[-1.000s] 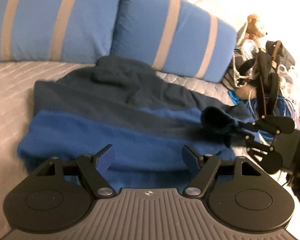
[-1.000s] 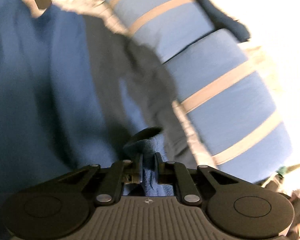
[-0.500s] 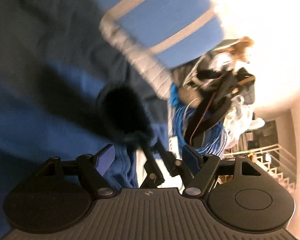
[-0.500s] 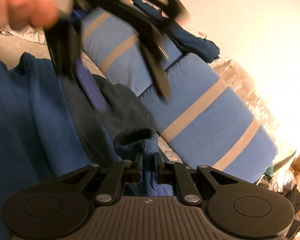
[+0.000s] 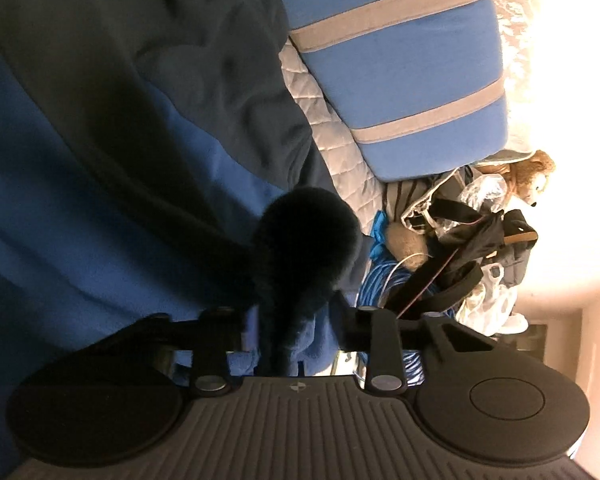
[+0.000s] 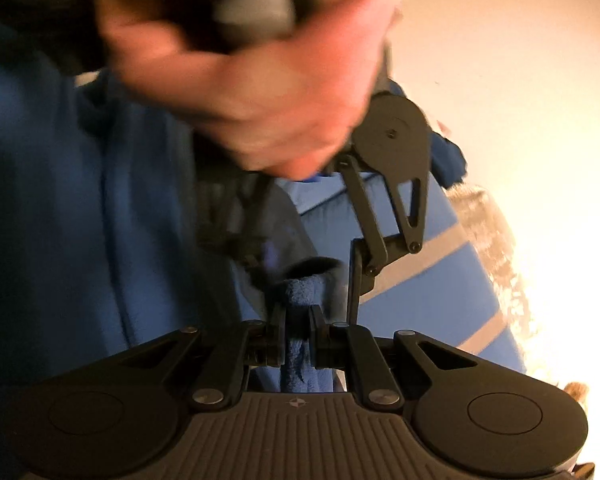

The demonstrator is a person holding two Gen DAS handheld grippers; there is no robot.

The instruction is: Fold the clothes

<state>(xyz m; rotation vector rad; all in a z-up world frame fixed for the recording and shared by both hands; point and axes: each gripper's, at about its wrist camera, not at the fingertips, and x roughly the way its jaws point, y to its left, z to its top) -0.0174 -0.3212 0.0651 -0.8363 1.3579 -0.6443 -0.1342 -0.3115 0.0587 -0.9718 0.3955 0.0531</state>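
Observation:
A blue and navy fleece garment (image 5: 100, 128) lies spread on the bed, seen in both views (image 6: 60, 200). Its dark sleeve cuff (image 5: 306, 240) stands up between the fingers of my left gripper (image 5: 292, 332), whose jaws are around it but still apart. My right gripper (image 6: 298, 332) is shut on the blue sleeve fabric (image 6: 300, 292) just below the cuff. In the right wrist view the left gripper (image 6: 312, 264) and the hand holding it hang close above, its fingers on either side of the cuff.
Two blue pillows with beige stripes (image 5: 400, 72) lie at the head of the quilted grey bed (image 5: 340, 152). Beside the bed is a pile of bags, blue cable and a teddy bear (image 5: 532, 172).
My left gripper swung over from the garment's hem to the sleeve cuff and its jaws narrowed around it. My right gripper stayed shut on the sleeve and lifted it slightly.

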